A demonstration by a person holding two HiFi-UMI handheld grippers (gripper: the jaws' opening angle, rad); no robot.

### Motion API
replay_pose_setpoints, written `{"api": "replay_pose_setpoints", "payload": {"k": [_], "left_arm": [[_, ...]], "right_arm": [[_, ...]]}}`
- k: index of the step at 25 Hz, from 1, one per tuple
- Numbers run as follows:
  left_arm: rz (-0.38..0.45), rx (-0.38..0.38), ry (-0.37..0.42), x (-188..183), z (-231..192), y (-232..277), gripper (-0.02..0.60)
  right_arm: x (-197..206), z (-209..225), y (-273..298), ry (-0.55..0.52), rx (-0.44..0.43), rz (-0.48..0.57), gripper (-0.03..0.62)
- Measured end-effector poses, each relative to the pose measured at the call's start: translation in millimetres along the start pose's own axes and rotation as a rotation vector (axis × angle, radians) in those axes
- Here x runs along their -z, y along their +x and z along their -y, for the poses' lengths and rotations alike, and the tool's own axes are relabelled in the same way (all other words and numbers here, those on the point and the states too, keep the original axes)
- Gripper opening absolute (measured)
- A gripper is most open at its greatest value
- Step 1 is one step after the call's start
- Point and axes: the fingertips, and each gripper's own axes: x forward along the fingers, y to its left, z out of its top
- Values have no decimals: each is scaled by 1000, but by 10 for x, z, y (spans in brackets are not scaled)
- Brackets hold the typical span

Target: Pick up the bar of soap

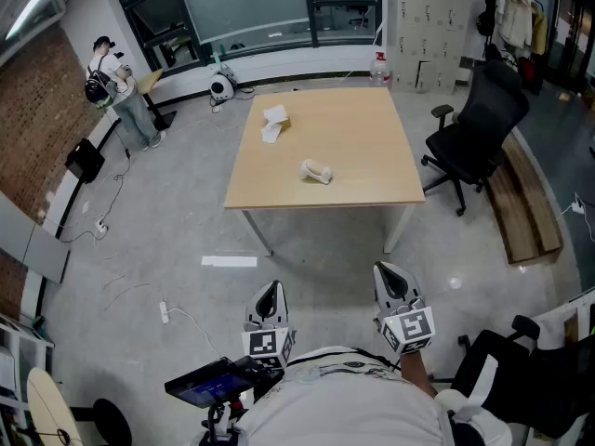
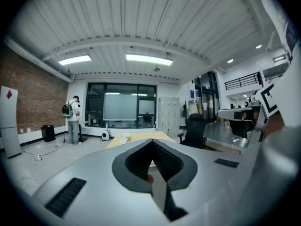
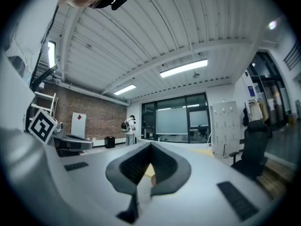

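None of the pick-up is done as yet. Two pale things are seen on the tabletop [image 1: 363,137]: a small oblong piece [image 1: 316,171] near the tabletop's middle, judged the likelier bar of soap, and a crumpled white bundle [image 1: 274,124] toward the tabletop's far left corner. Which of them is the soap cannot be told for certain from this far off. The left gripper [image 1: 270,293] and the right gripper [image 1: 388,274] are held well short of the tabletop's near edge, above the floor. On both, the fingers [image 2: 137,163] are seen closed, tip against tip, with nothing caught between them. By this reading everything is left to do: the tabletop is to be approached, one pair of fingers opened, set around the soap, closed on it, and the soap lifted clear.
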Motion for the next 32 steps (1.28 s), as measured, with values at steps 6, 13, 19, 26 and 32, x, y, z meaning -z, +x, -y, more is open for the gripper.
{"api": "replay_pose_setpoints", "payload": {"k": [6,13,19,26,32], "left_arm": [[-15,4,-15,45,-4,-22,0],[-9,17,-17,16,-13,27,0],[44,67,4,-133,104,256,0],[55,86,25,-222,236,328,0],[33,95,38,-177,357,380,0]], "right_arm": [[12,10,-33,-3,9,-8,4],[-51,22,-30,-24,22,8,5],[-95,86,54,-21,46,26,5],[-76,138,55,-5,49,31,5],[11,254,14,18,54,21,5]]}}
